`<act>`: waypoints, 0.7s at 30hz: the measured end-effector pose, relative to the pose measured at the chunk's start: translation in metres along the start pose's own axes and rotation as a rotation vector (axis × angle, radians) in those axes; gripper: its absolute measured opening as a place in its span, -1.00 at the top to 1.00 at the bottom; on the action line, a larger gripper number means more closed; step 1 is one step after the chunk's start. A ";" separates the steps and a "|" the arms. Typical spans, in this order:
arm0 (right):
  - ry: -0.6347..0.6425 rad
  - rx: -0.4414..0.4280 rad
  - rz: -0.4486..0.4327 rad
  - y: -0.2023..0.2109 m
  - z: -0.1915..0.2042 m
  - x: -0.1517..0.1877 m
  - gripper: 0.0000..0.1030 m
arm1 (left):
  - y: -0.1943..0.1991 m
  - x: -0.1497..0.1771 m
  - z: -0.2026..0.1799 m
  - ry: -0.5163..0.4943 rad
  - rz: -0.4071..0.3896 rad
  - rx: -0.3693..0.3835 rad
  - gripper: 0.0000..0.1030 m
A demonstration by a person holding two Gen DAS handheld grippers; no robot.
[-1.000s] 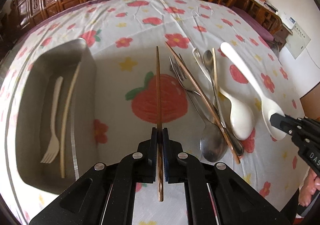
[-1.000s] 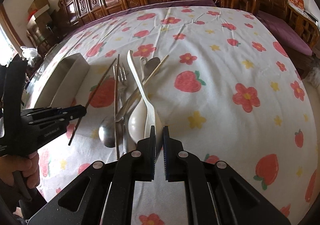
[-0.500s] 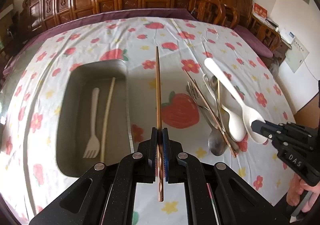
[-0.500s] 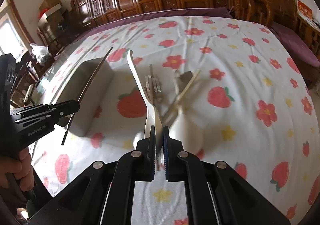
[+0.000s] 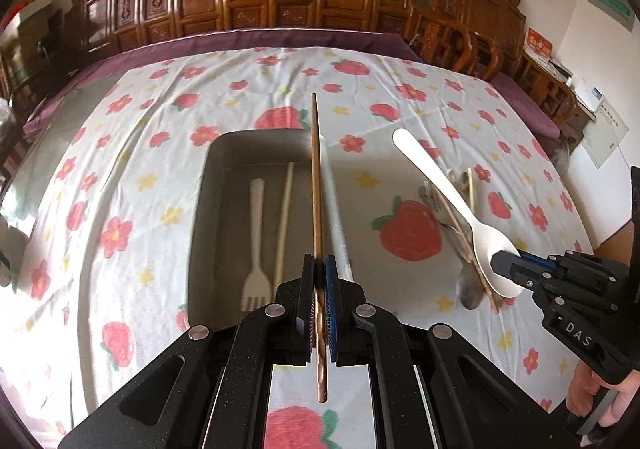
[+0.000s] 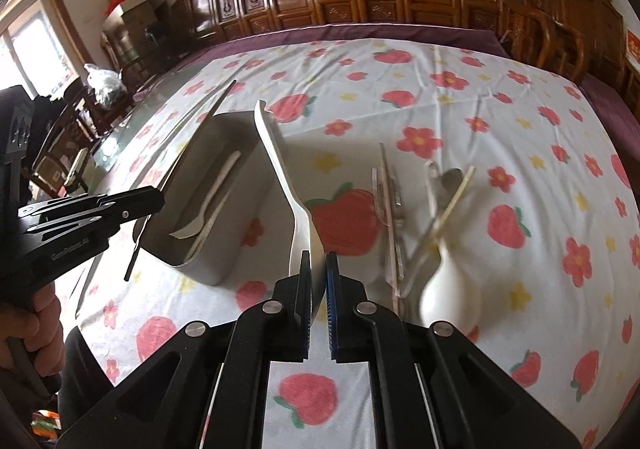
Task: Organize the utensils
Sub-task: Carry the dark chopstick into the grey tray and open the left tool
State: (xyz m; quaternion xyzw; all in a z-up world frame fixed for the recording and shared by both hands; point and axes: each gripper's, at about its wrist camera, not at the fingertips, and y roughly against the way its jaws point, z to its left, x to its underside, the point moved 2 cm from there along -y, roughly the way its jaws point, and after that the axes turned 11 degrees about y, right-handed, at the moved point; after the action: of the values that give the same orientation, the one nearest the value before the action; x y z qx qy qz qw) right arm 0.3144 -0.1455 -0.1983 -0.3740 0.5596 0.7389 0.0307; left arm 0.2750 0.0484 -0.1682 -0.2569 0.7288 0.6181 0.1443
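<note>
1. Since a second ago both grippers have lifted off the pile and swung toward the tray; the tray has gone from the left edge of the left wrist view to centre frame, and the white spoon has come up off the cloth.
2. Nearest, bottom centre of the left wrist view: left gripper (image 5: 319, 269), jaws closed tight on a brown wooden chopstick with a spiral-carved end (image 5: 317, 185). It is clamped near the carved end, so the long plain end points forward along the tray's right rim (image 5: 333, 193). My read: lined up lengthwise to drop in parallel to what's already there.
3. Bottom centre of the right wrist view: right gripper (image 6: 319, 269), jaws nearly closed on the bowl of a long white plastic spoon (image 6: 280, 169), handle cantilevered up toward the tray. Probably next in.
4. Mid-frame: rectangular grey metal tray (image 5: 200, 209) already holds a cream plastic fork (image 5: 256, 233) and a pale chopstick (image 5: 285, 217), side by side, lengthwise.
5. Right of centre: leftover pile on the strawberry-print tablecloth (image 5: 132, 177): metal fork (image 6: 386, 205), metal spoons (image 6: 444, 185), a pale chopstick across them, a second white spoon (image 6: 450, 297). Motion-blurred.
6. Writing: "DAS" on the right gripper body, lower right of the left view; the left gripper's logo is too small to read. Red wall signs are illegible.
</note>
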 end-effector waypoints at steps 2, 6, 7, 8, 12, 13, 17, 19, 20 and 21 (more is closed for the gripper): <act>0.007 -0.004 0.000 -0.001 0.005 -0.003 0.85 | -0.001 -0.001 0.008 0.013 0.003 -0.005 0.92; 0.017 -0.014 0.004 -0.004 0.013 -0.006 0.85 | -0.006 -0.003 0.022 0.033 0.015 -0.011 0.92; 0.018 -0.015 0.005 -0.005 0.015 -0.006 0.85 | -0.008 -0.003 0.024 0.037 0.020 -0.011 0.92; 0.020 -0.016 0.007 -0.006 0.017 -0.007 0.85 | -0.010 -0.004 0.028 0.042 0.027 -0.010 0.92; 0.026 -0.019 0.013 -0.009 0.020 -0.007 0.85 | -0.016 -0.006 0.037 0.051 0.040 -0.019 0.92; 0.027 -0.019 0.015 -0.010 0.021 -0.006 0.85 | -0.018 -0.007 0.040 0.054 0.043 -0.019 0.92; 0.031 -0.019 0.018 -0.010 0.024 -0.006 0.85 | -0.024 -0.010 0.045 0.053 0.060 -0.017 0.92; 0.031 -0.019 0.016 -0.010 0.025 -0.006 0.85 | -0.026 -0.012 0.046 0.055 0.067 -0.014 0.92; 0.031 -0.019 0.015 -0.010 0.026 -0.007 0.85 | -0.028 -0.013 0.047 0.057 0.071 -0.011 0.92; 0.031 -0.020 0.015 -0.010 0.025 -0.007 0.85 | -0.030 -0.014 0.048 0.058 0.075 -0.009 0.92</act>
State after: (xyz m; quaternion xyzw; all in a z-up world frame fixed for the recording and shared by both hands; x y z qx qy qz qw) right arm 0.3109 -0.1176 -0.1999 -0.3815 0.5553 0.7389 0.0129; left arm 0.2978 0.0946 -0.1946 -0.2479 0.7389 0.6187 0.0990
